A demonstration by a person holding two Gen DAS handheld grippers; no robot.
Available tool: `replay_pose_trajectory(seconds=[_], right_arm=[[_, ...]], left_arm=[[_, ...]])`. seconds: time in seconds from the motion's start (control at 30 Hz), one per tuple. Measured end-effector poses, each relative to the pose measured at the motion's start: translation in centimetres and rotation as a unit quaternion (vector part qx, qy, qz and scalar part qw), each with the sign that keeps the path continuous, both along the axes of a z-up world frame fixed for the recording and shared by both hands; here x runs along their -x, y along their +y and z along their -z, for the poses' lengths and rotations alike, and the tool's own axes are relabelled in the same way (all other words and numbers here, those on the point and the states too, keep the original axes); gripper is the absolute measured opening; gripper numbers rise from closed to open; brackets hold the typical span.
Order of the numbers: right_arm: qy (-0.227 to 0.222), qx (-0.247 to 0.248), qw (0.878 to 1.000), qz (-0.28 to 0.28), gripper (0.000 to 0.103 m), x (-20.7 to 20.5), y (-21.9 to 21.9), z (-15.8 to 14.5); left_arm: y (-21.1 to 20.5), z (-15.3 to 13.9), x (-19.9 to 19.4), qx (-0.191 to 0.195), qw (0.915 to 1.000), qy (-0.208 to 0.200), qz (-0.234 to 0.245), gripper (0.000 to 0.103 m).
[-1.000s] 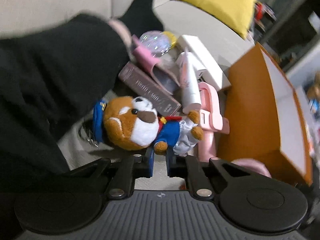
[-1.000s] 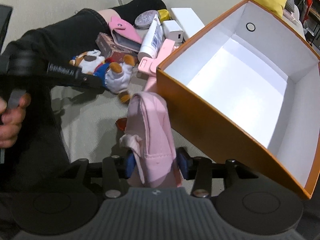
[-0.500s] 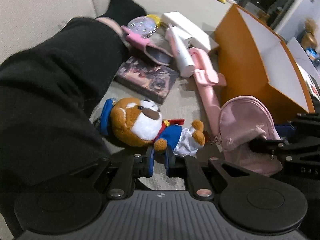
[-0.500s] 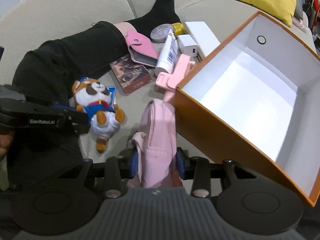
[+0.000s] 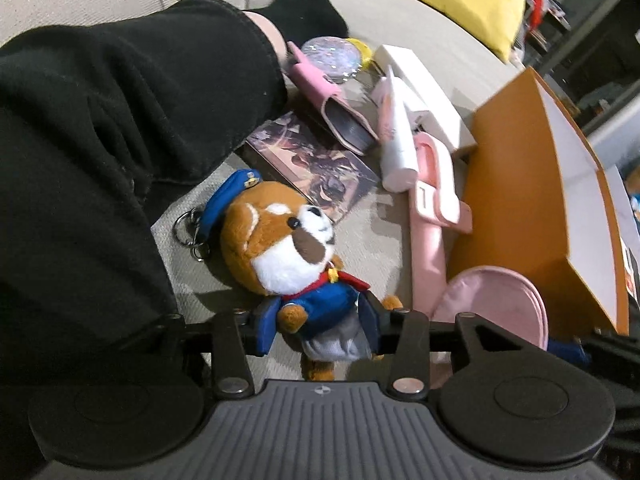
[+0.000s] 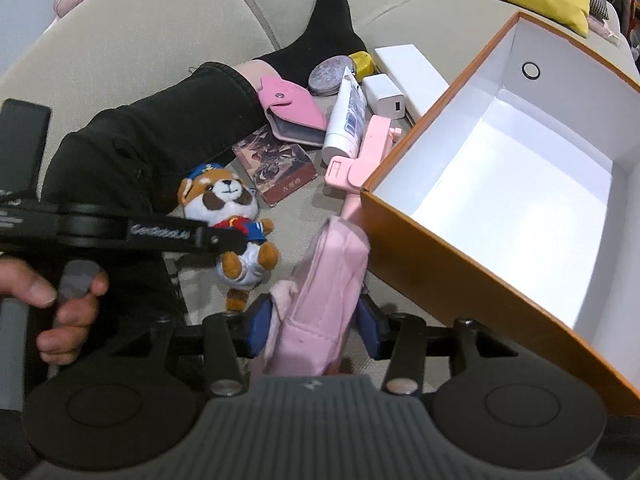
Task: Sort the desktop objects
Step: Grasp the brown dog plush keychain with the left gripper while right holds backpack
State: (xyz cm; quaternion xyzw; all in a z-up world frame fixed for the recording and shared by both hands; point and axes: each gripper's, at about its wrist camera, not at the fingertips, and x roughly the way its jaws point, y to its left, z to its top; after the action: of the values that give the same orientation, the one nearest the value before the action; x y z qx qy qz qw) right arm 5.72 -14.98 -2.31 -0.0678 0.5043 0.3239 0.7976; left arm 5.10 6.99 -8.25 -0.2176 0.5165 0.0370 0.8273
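Observation:
My left gripper [image 5: 318, 326] is shut on the body of a plush dog [image 5: 280, 248] with a blue cap and blue jacket; it also shows in the right wrist view [image 6: 224, 204], held off the sofa. My right gripper [image 6: 314, 330] is shut on a pink pouch [image 6: 324, 292], which also shows in the left wrist view [image 5: 496, 304]. An open orange box [image 6: 420, 256] with a white inside stands at the right, touching the pouch's side.
On the beige sofa seat lie a pink card wallet [image 6: 292, 110], a white tube [image 6: 346, 116], a white charger [image 6: 386, 94], a pink selfie stick [image 6: 360, 160], a dark card pack [image 6: 276, 170] and a white box [image 6: 412, 68]. A leg in black [image 6: 160, 132] lies at the left.
Both grippers have risen from the sofa with their loads. The plush dog now sits deeper between the left jaws and more upright. The pink pouch has come up against the orange box.

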Motion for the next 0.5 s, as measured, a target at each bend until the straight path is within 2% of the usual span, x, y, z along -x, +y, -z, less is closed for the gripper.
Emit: replay_pose_trajectory(seconds=[0.13, 0.23, 0.5], right_arm=[[-0.009, -0.010, 1.000, -0.003, 0.041, 0.3, 0.2, 0.1], [-0.020, -0.011, 1.000, -0.010, 0.038, 0.7, 0.5, 0.0], [-0.060, -0.019, 0.998, -0.015, 0.035, 2.2, -0.1, -1.8]], left_arm=[[0.2, 0.8, -0.5, 0.010, 0.9991, -0.006, -0.041, 0.051], [0.0, 1.4, -0.8, 0.011, 0.9984, -0.011, -0.054, 0.051], [-0.3, 0.1, 1.0, -0.015, 0.9987, -0.043, -0.025, 0.042]])
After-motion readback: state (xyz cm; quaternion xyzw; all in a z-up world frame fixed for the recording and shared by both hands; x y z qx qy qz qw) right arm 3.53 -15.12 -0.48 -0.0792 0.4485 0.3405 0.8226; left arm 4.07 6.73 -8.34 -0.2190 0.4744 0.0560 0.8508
